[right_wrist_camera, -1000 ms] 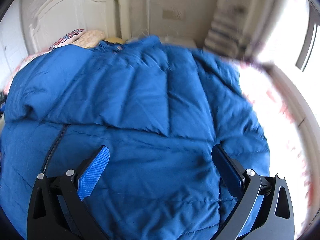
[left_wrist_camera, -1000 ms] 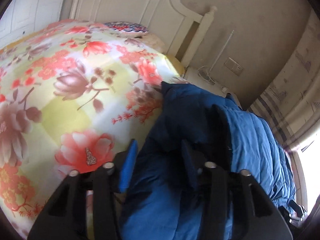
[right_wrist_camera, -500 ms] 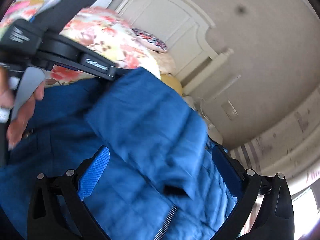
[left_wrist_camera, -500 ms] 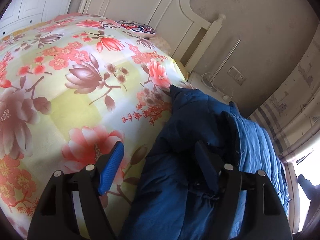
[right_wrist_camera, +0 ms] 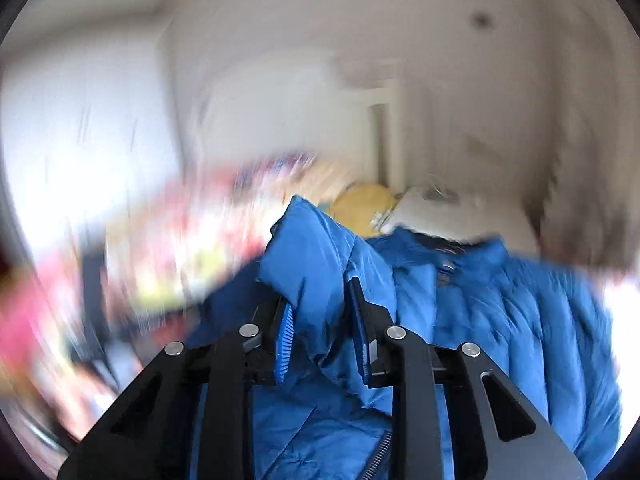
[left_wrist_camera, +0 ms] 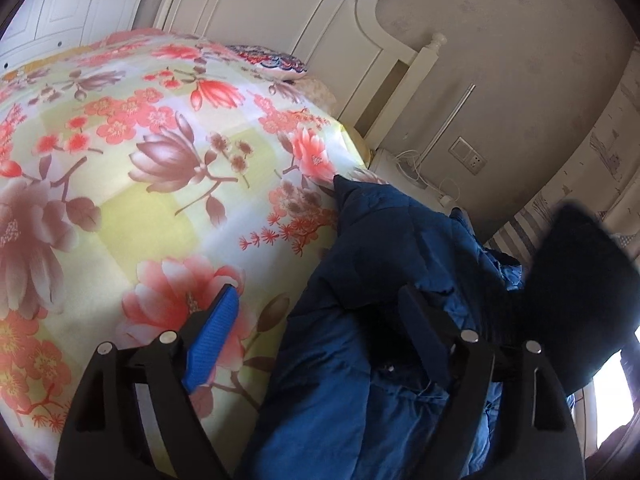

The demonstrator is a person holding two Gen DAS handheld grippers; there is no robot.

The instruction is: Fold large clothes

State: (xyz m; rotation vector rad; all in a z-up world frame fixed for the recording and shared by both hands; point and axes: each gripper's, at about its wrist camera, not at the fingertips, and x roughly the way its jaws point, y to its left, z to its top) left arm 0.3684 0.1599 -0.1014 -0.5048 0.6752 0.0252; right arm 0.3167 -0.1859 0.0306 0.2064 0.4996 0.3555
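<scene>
Since a second ago, right gripper (right_wrist_camera: 322, 336) has clamped a fold of blue jacket (right_wrist_camera: 460, 320) on the bed; left gripper (left_wrist_camera: 320, 344) has been opening, empty. Puffy fabric may slip free.

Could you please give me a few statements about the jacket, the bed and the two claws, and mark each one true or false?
1. The right claw is clamped on a fold of the blue padded jacket. True.
2. The left claw is pinching the jacket. False: its jaws stand wide open, pressing nothing, having just been opening.
3. The bedcover is plain white. False: it is yellow with red and pink flowers.
4. A white headboard stands at the far end of the bed. True.
5. The jacket is red. False: it is blue.
</scene>
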